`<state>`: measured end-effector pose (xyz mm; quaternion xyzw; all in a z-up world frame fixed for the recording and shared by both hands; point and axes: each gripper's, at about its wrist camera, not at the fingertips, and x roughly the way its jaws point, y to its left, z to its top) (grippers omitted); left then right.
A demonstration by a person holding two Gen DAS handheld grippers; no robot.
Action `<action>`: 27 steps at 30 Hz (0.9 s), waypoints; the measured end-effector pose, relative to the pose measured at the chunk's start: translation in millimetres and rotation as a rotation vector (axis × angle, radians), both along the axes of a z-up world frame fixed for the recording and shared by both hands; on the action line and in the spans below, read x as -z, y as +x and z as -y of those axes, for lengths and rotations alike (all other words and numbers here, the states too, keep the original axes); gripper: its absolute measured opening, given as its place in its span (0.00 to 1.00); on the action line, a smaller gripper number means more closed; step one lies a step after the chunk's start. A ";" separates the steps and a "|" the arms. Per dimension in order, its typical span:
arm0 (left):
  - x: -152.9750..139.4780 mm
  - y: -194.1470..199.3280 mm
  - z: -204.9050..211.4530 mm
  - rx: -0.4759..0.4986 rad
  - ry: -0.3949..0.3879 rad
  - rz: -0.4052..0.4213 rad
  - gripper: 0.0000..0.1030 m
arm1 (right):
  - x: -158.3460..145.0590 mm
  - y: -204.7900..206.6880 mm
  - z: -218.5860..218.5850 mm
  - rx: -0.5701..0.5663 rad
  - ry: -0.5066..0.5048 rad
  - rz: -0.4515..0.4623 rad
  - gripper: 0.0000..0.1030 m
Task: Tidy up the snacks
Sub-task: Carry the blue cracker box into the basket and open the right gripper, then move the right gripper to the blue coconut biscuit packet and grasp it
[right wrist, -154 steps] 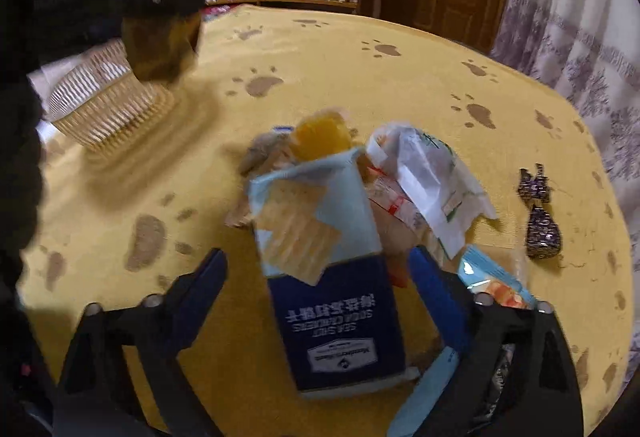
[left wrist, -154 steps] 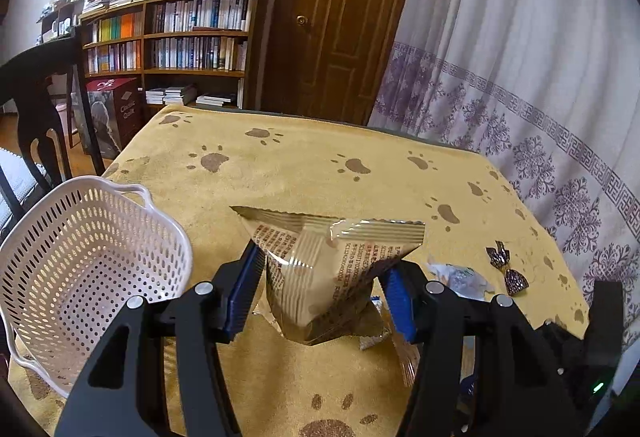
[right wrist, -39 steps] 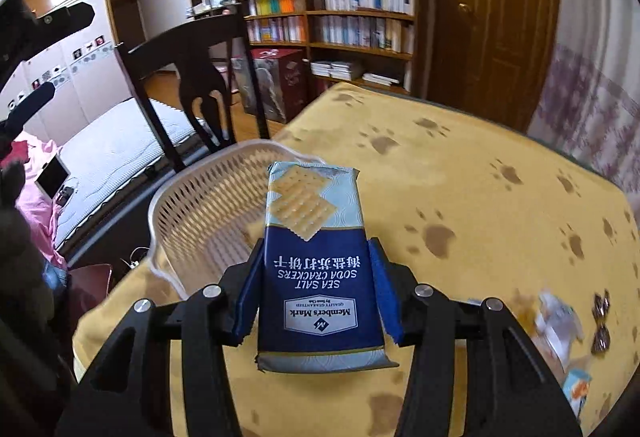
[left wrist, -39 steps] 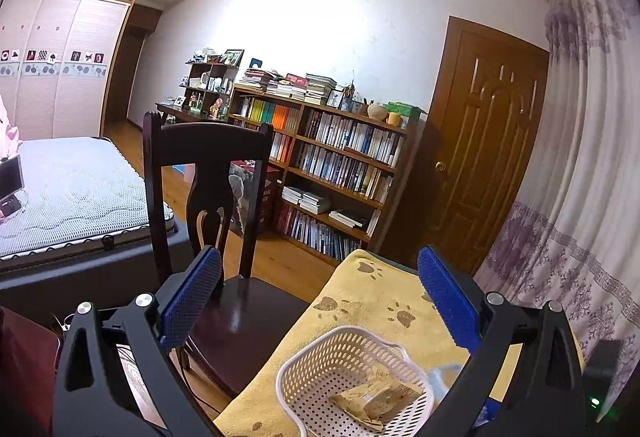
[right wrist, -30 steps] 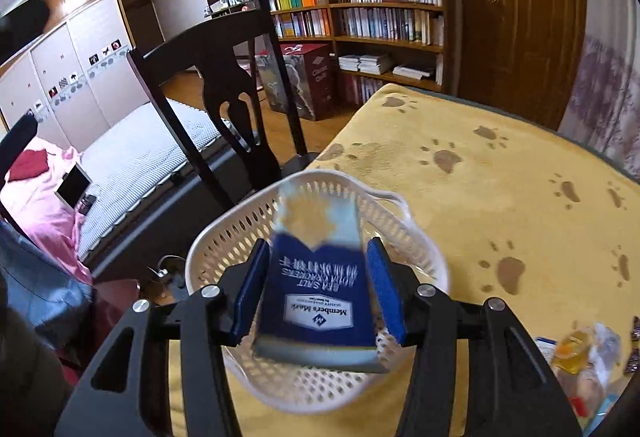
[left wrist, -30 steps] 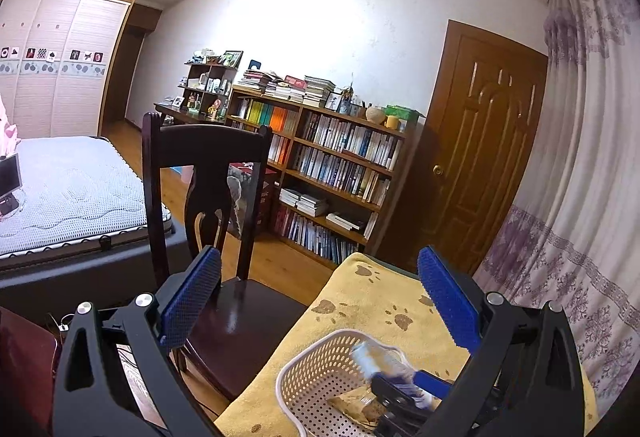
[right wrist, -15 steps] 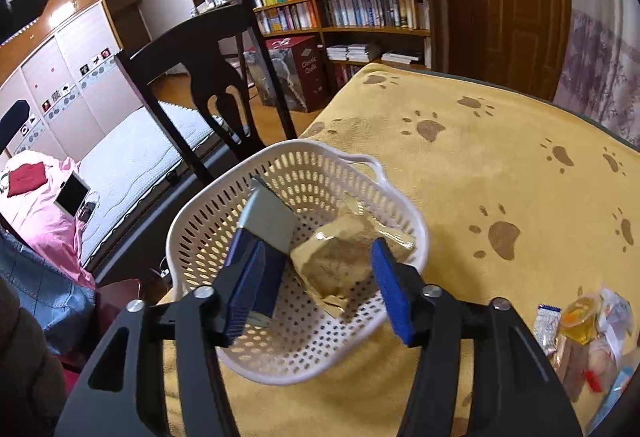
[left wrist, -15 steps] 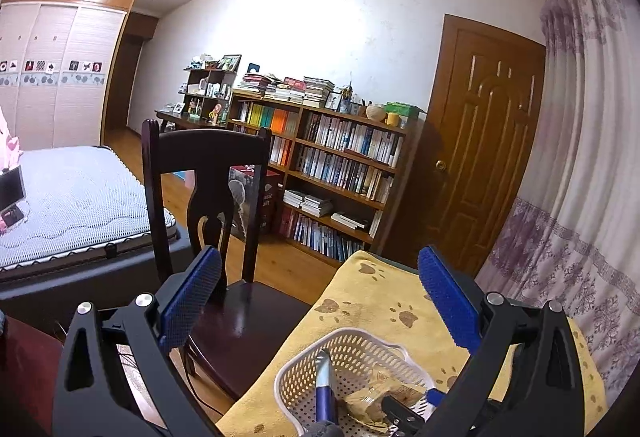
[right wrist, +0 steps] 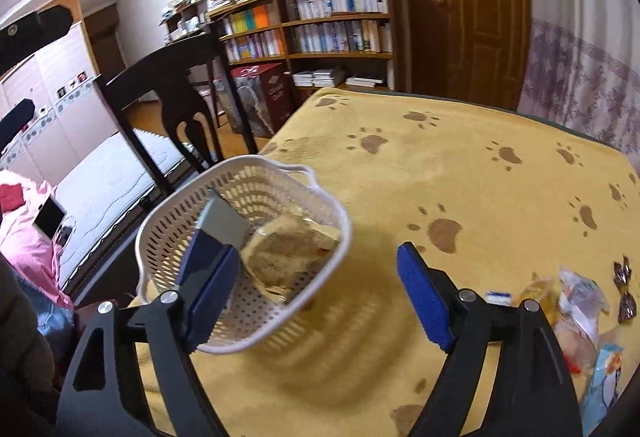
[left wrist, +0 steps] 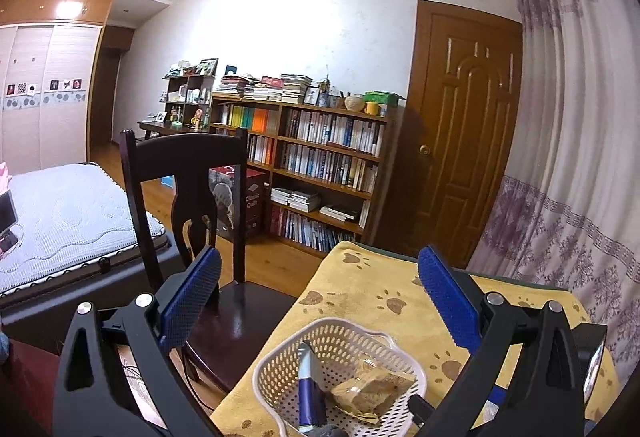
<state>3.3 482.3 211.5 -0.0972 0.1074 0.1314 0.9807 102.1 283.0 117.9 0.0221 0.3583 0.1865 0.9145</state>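
A white perforated basket [right wrist: 168,233] [left wrist: 276,361] sits at the near left corner of the yellow paw-print tablecloth [right wrist: 460,189]. Inside it a blue cracker pack [right wrist: 218,227] [left wrist: 310,389] leans on edge beside a gold snack bag [right wrist: 288,249] [left wrist: 370,393]. My right gripper [right wrist: 316,289] hovers open and empty just over the basket's near right rim. My left gripper [left wrist: 320,293] is held high above the table's left end, open and empty. Loose snacks [right wrist: 568,301] lie in a heap at the right, with two dark wrapped candies [right wrist: 624,291] beyond.
A dark wooden chair [left wrist: 188,205] [right wrist: 172,93] stands at the table's left end, close to the basket. Behind are a bed [left wrist: 60,213], a bookshelf [left wrist: 316,165] and a brown door [left wrist: 460,141]. A patterned curtain [left wrist: 572,165] hangs on the right.
My right gripper opened wide, let go of the cracker pack into the basket and has drawn back toward the right. The left gripper stays raised and open.
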 end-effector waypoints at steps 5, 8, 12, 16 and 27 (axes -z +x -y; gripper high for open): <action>-0.7 1.7 14.8 0.034 0.029 -0.007 0.97 | 7.4 -4.5 31.3 0.066 0.011 -0.011 0.78; 0.6 2.9 26.6 0.063 0.052 -0.009 0.97 | 12.1 -6.4 52.0 0.109 0.014 -0.020 0.78; 2.9 4.7 42.2 0.118 0.061 -0.016 0.97 | 17.5 -10.3 83.3 0.169 0.011 -0.026 0.78; 5.1 6.8 65.8 0.172 0.093 -0.024 0.97 | 20.0 -15.1 120.5 0.249 0.010 -0.031 0.78; 16.1 13.2 109.9 0.288 0.159 -0.054 0.97 | 27.9 -43.3 217.8 0.454 0.015 -0.054 0.82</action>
